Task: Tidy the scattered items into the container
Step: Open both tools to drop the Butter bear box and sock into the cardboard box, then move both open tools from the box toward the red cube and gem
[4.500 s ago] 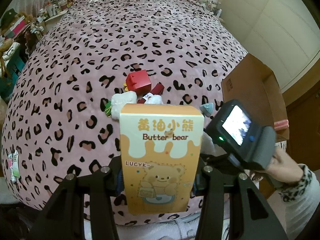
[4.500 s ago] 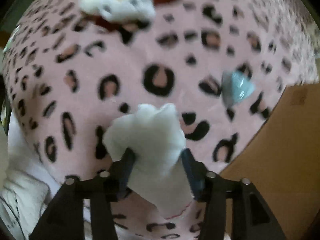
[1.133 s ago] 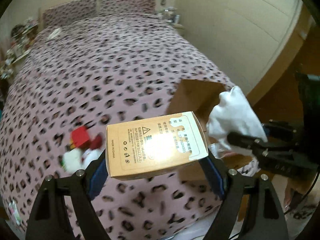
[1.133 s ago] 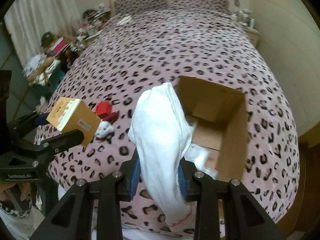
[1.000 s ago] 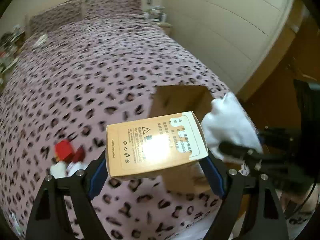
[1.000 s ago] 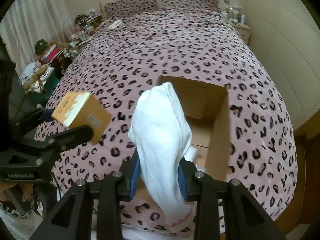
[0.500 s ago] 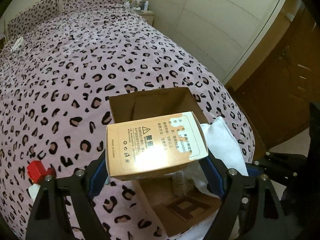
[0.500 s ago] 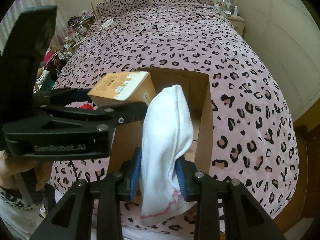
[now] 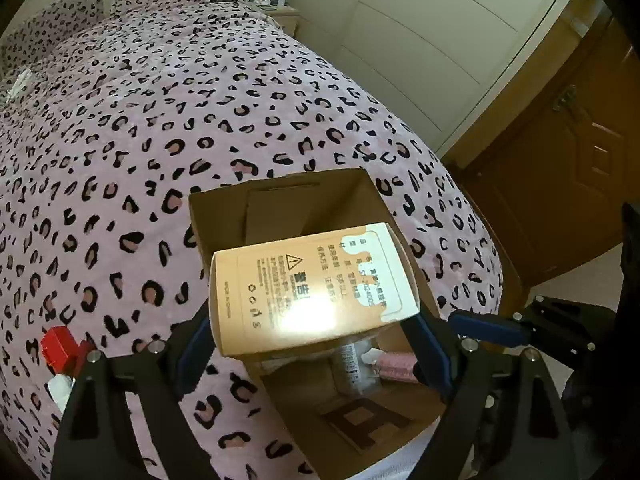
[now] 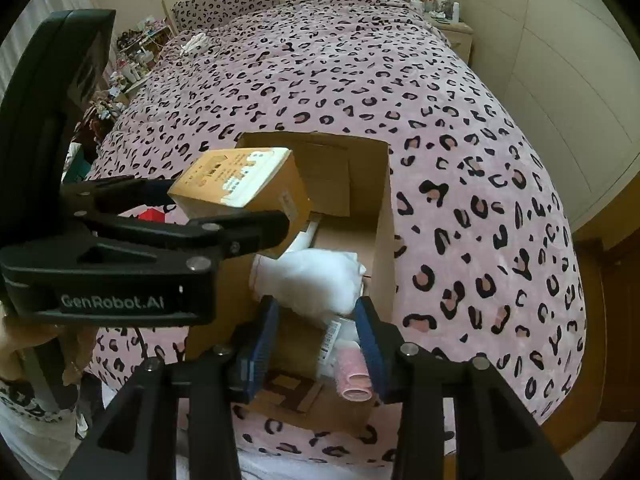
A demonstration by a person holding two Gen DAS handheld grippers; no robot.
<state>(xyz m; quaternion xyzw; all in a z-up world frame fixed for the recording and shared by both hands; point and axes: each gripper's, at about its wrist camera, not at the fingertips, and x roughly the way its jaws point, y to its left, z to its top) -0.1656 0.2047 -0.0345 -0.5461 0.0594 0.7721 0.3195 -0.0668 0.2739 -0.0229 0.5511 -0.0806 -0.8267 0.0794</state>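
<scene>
An open cardboard carton (image 9: 276,184) (image 10: 383,220) sits on the near end of a pink leopard-print bed. My left gripper (image 9: 312,342) is over it, its jaws opening but the pads still against the sides of an orange Butter bear box (image 9: 312,288) (image 10: 240,188). The jaws of my right gripper (image 10: 316,320) are opening. A white sock (image 10: 308,280) lies loose just past its fingertips, inside the carton on other items, among them a pink roll (image 10: 354,376). A red block (image 9: 56,344) and a white plush (image 9: 60,386) lie on the cover to the left.
The bed cover (image 10: 360,60) stretches back to two pillows. White wardrobe panels (image 9: 420,40) and a brown door (image 9: 580,160) stand to the right. A cluttered shelf (image 10: 132,60) runs along the left side. A person's hand (image 10: 24,336) holds the left gripper.
Both grippers have come over the carton. The right jaws have spread and the white sock has dropped out of them into the carton. The orange box stays in the left jaws.
</scene>
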